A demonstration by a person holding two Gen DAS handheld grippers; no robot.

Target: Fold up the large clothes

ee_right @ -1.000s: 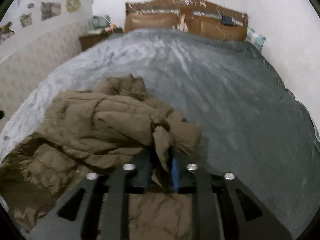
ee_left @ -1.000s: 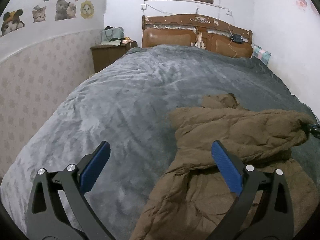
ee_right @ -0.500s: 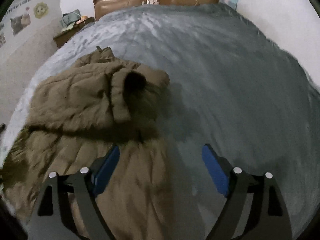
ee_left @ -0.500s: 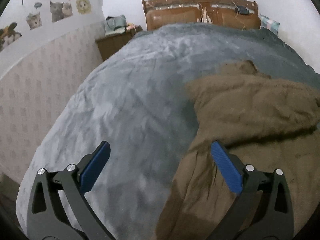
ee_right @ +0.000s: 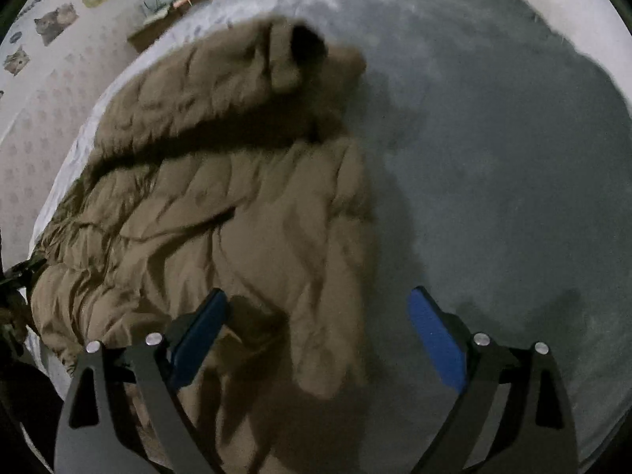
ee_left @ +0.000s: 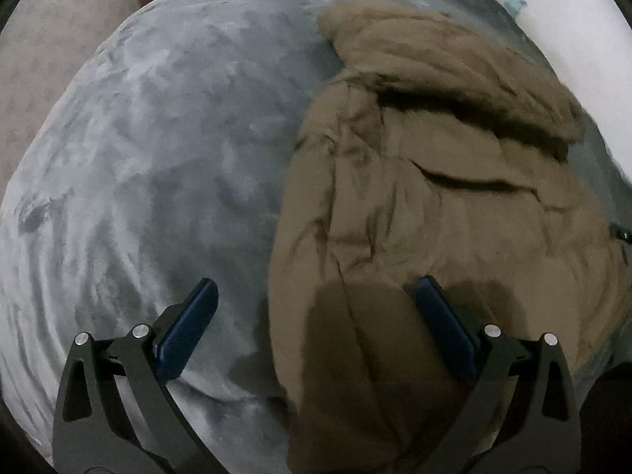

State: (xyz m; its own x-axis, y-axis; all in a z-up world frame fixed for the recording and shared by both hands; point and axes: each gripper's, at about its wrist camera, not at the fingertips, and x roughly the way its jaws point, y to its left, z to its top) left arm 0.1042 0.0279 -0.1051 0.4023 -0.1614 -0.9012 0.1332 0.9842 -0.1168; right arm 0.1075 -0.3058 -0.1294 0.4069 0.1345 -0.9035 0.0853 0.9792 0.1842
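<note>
Left wrist view: left gripper [ee_left: 312, 324] is standing wide, nothing between pads, pointing steeply down at the bed cover [ee_left: 158, 150]. Brown padded coat [ee_left: 434, 181] is lying ahead and to its right; the coat's near left edge is passing under the jaw gap.

Right wrist view: right gripper [ee_right: 316, 331] jaws are opening, holding nothing; coat [ee_right: 221, 181] is lying ahead-left, its right edge below the gap.

Advice: both should be pinching a full edge, incl. all layers, w/ matching grips before lifting.
</note>
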